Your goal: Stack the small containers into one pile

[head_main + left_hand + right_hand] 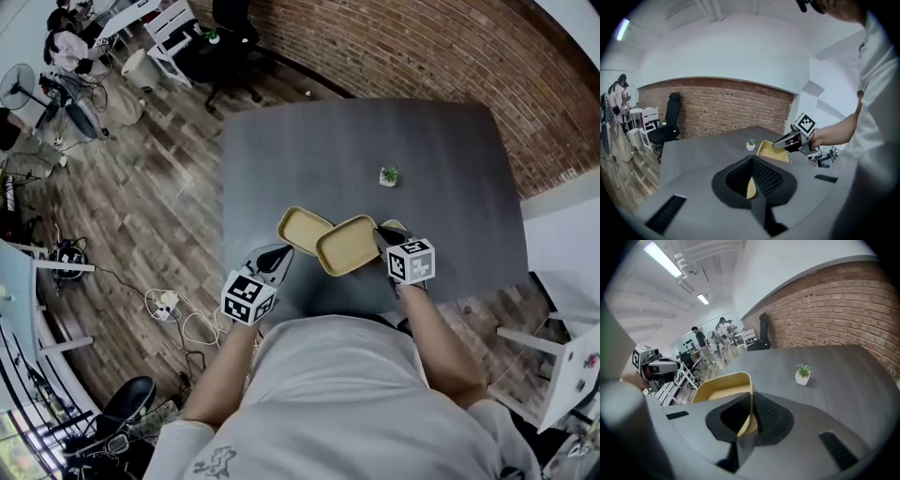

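Note:
Two shallow yellow containers sit over the near part of the dark grey table (422, 150). My left gripper (284, 251) is shut on the near rim of the left container (305, 230), and a yellow sliver (751, 187) shows between its closed jaws. My right gripper (382, 232) is shut on the rim of the right container (349, 245), which is held tilted and overlaps the left one's edge. The right gripper view shows that rim (723, 390) pinched in the jaws. The left gripper view shows the right gripper (794, 139) holding its container (774, 151).
A small potted plant (388, 175) stands on the table beyond the containers. Behind the table is a brick wall (450, 47). Cables and a power strip (167, 302) lie on the wooden floor at the left. A black office chair (665, 126) and white tables stand at the far left.

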Motion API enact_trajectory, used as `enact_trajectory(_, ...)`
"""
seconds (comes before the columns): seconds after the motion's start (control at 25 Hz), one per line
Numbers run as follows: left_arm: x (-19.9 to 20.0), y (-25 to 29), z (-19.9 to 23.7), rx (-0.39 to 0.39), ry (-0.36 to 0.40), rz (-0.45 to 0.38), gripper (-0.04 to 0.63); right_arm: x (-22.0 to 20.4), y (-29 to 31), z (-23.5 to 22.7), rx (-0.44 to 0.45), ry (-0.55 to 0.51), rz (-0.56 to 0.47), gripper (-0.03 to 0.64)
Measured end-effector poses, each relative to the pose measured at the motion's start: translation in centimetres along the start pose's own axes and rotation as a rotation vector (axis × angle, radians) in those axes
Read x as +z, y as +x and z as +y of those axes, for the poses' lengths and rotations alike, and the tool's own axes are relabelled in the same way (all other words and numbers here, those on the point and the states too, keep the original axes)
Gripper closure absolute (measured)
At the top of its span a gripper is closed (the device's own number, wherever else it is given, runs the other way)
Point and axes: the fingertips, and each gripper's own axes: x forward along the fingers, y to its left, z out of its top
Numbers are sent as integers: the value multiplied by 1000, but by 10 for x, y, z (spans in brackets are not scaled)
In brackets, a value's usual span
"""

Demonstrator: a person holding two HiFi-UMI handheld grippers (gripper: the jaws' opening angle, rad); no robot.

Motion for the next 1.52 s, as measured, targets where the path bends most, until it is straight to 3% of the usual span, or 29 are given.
enact_trajectory(0.44, -10, 2, 36, -133, 33, 43, 583, -24, 26, 35, -92, 201, -10, 595)
enact_trajectory(1.52, -34, 23, 81, -206, 5, 117, 583, -66, 80, 61, -237, 753, -100, 594)
